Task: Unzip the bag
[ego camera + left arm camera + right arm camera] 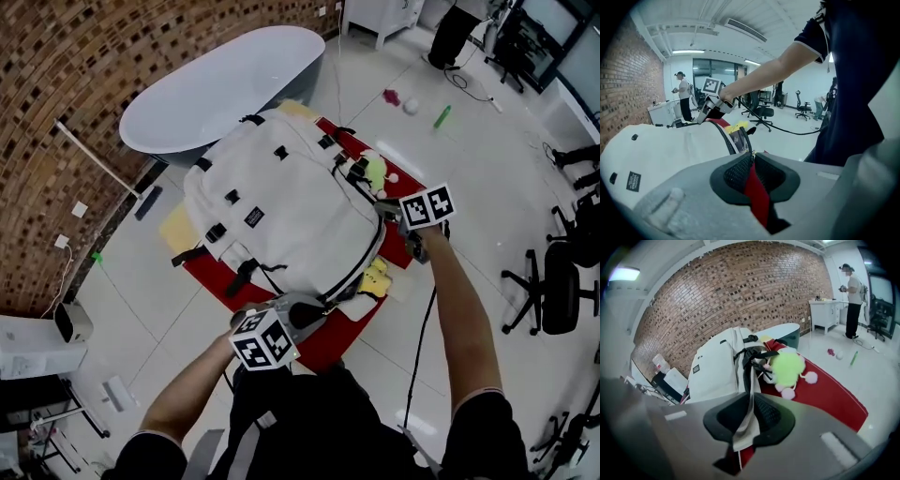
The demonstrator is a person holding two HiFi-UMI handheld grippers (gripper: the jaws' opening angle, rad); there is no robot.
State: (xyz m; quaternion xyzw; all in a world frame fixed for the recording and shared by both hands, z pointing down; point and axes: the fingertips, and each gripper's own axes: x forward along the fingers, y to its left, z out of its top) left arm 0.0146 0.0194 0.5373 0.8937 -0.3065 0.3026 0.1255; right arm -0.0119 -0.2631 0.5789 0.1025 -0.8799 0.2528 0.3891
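A white backpack (281, 197) lies flat on a red-covered table (333, 342). Its dark zip (361, 262) runs along the side nearest me. My left gripper (319, 305) is at the bag's near corner. In the left gripper view its jaws (752, 161) are shut on the small metal zip pull (752, 154), and the zip line (725, 136) runs away from them. My right gripper (384, 211) is at the bag's far right corner. In the right gripper view it (749, 404) pinches a strip of the bag's white edge fabric (747, 420), beside the black straps (752, 357).
A lime-green fluffy toy (787, 369) with pink pompoms lies on the red cover beside the bag, and yellow items (375, 277) sit near the zip. A white bathtub (225, 84) stands behind the table. Office chairs (553, 281) are at the right. A person (684, 101) stands far off.
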